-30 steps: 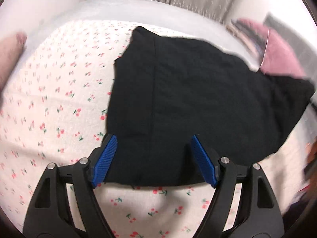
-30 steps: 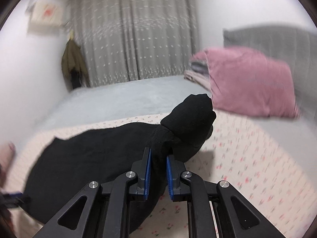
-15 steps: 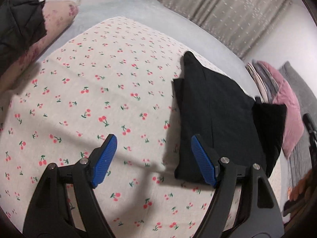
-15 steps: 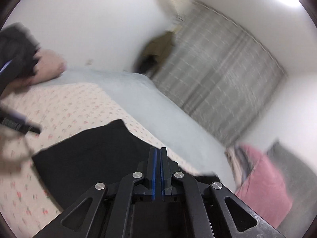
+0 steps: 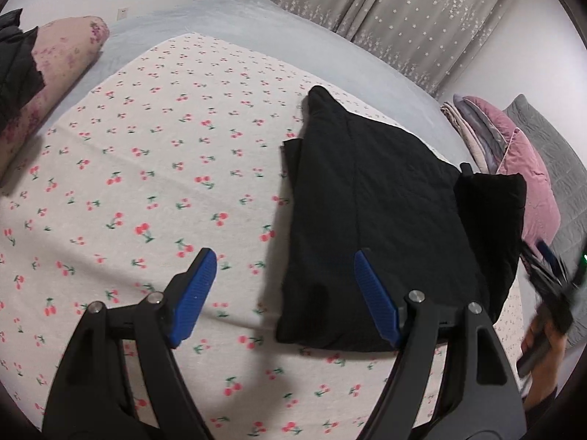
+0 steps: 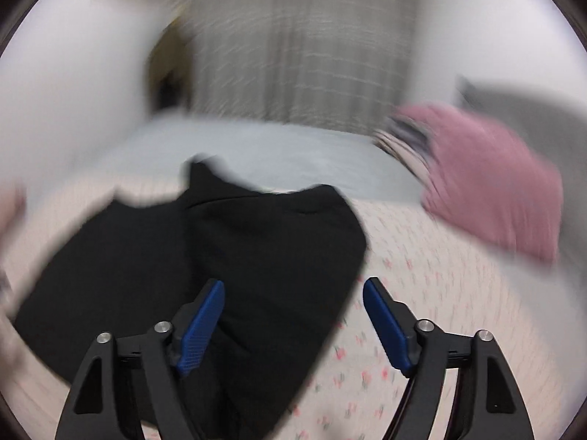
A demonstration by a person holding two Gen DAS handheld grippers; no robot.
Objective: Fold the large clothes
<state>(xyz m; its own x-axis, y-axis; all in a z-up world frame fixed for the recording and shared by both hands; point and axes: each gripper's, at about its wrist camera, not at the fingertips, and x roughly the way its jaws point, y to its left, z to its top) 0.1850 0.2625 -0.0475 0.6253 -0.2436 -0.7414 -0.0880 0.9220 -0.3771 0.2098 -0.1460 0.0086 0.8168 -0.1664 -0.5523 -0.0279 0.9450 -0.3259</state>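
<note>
Since a second ago the flap I was carrying in my right hand-held gripper [image 6: 293, 315] has come down onto the rest of the black garment [image 5: 370, 212], and that gripper's jaws have just been opening: they now stand wide and released, with a fold of the cloth beneath them but nothing pinched. My left hand-held gripper [image 5: 286, 293] is spread wide too and grasps nothing; it has swung off the garment, so only its right finger overlaps the near hem. The garment lies folded on the cherry-print sheet [image 5: 154, 190] of the bed, toward 2 o'clock in the left wrist view, with a doubled flap [image 5: 491, 220] at its 3 o'clock edge, close to the pink pillow [image 5: 528, 176]. My worry is that flap: it looks thick and loosely laid, so it may spring back or slide off. A finger catching the hem as I pull away could also drag the layers crooked.
</note>
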